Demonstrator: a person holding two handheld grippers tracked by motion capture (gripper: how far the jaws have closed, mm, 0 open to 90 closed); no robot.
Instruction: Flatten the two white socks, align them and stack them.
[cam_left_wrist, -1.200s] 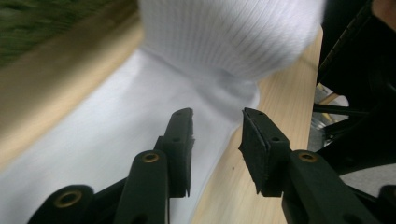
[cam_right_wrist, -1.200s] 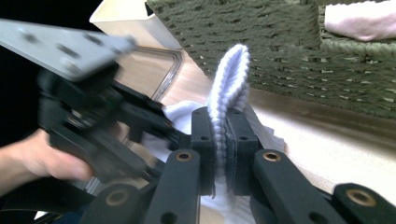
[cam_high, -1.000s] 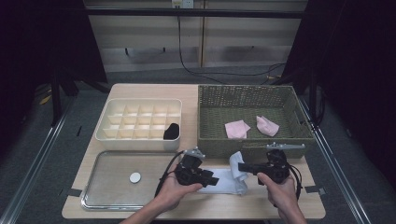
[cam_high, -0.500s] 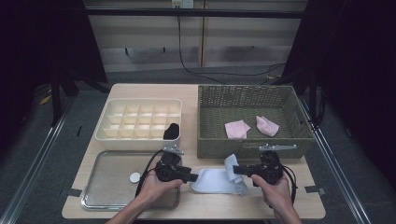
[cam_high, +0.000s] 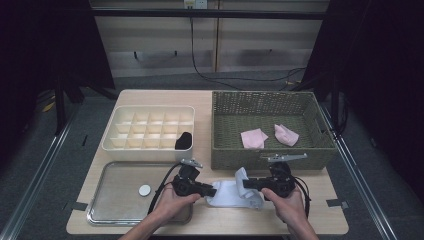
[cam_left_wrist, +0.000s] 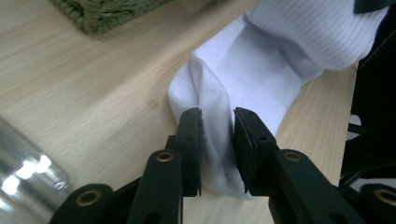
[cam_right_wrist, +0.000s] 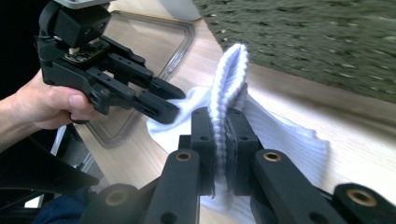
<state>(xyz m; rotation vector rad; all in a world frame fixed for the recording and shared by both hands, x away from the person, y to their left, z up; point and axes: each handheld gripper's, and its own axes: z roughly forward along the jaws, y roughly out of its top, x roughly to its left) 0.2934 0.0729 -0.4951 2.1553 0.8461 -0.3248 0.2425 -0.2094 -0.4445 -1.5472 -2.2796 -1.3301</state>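
A white sock (cam_high: 227, 194) lies on the wooden table near its front edge, between my two grippers. My left gripper (cam_high: 212, 191) is at the sock's left end. In the left gripper view its jaws (cam_left_wrist: 217, 121) have just been closing and now pinch a fold of the sock (cam_left_wrist: 252, 79). My right gripper (cam_high: 247, 184) is shut on the ribbed cuff, which stands up between its jaws (cam_right_wrist: 219, 119) while the rest of the sock (cam_right_wrist: 280, 140) stays flat. The right gripper view also shows the left gripper (cam_right_wrist: 168, 105) at the sock's far edge.
A green wicker basket (cam_high: 250, 160) just behind the sock holds two pink cloths (cam_high: 254, 138) (cam_high: 286, 134). At the back left, a cream compartment box (cam_high: 150, 127) has a black item (cam_high: 183, 141) in one cell. A metal tray (cam_high: 120, 175) carries a small white disc (cam_high: 144, 190).
The left gripper drew back to the left, then came in on the sock's left end and closed on it. The right gripper shifted slightly left with the cuff. The sock lies flatter.
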